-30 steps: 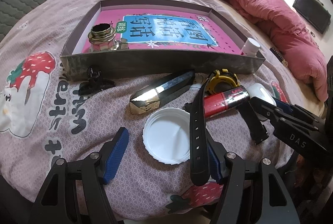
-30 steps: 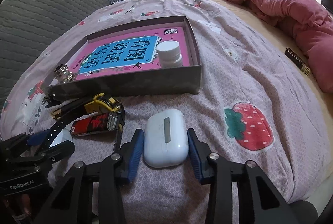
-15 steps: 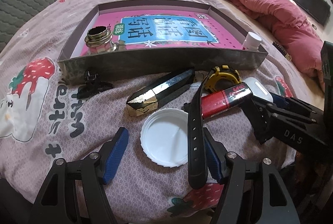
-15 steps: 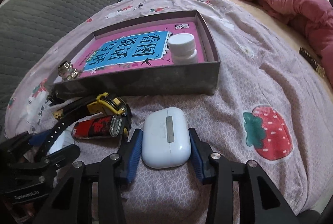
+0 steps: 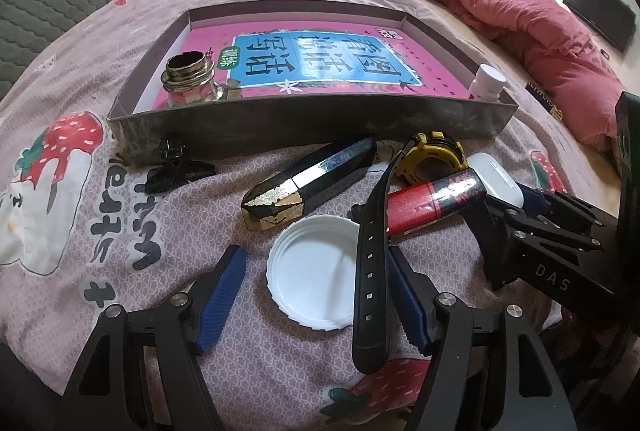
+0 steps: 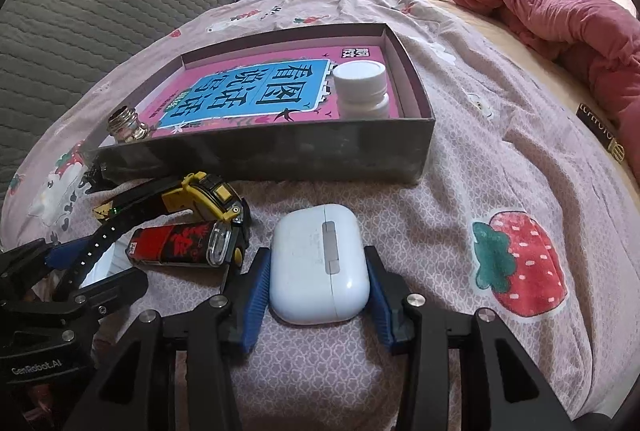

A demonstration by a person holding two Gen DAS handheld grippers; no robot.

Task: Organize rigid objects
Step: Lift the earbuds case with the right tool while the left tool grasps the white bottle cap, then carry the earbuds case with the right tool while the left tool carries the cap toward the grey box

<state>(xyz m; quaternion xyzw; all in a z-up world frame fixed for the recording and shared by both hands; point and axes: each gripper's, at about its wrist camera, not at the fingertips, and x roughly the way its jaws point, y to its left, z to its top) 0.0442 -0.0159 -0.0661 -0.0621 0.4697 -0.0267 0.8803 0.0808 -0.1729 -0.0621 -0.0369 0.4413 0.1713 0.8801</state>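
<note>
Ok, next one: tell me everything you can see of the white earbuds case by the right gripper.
The white earbuds case is a glossy, rounded plastic shell with a grey metallic hinge strip along its upper face. It is closed and lies flat on the strawberry-print bedsheet, in front of the grey box. The right gripper straddles it, a blue pad close against each side; firm contact cannot be confirmed. The red lighter lies just left, apart from it.
</note>
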